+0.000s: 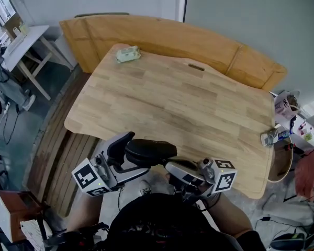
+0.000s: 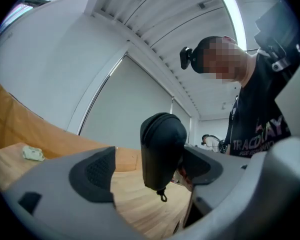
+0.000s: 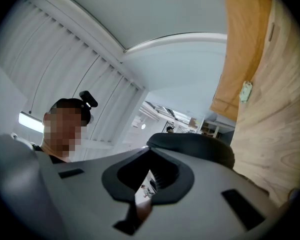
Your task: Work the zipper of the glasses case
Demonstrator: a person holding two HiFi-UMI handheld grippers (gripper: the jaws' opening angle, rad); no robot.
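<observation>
Head view has me looking down at a pale wooden worktop, and the black glasses case sits in the air at its near edge, between my two claws. My left claw stands wide, one jaw on each side of the case. In the left gripper view the case stands on end between the pads. The left pad is well apart from it and the right pad is just beside it, though I cannot tell whether that one touches. The case looks zipped shut, so nothing inside it shows, and its small zipper pull dangles free from the lower end above the wood. My right claw comes in from the other side with its jaws closed together. In the right gripper view only a thin sliver of background shows between the pads, and the case lies across just past their tips. I cannot tell whether they pinch an edge of it. At the far left corner of the worktop lies a small pale green packet, well apart from the case. A pink and white cup stands off the right side, its contents too small to make out.
</observation>
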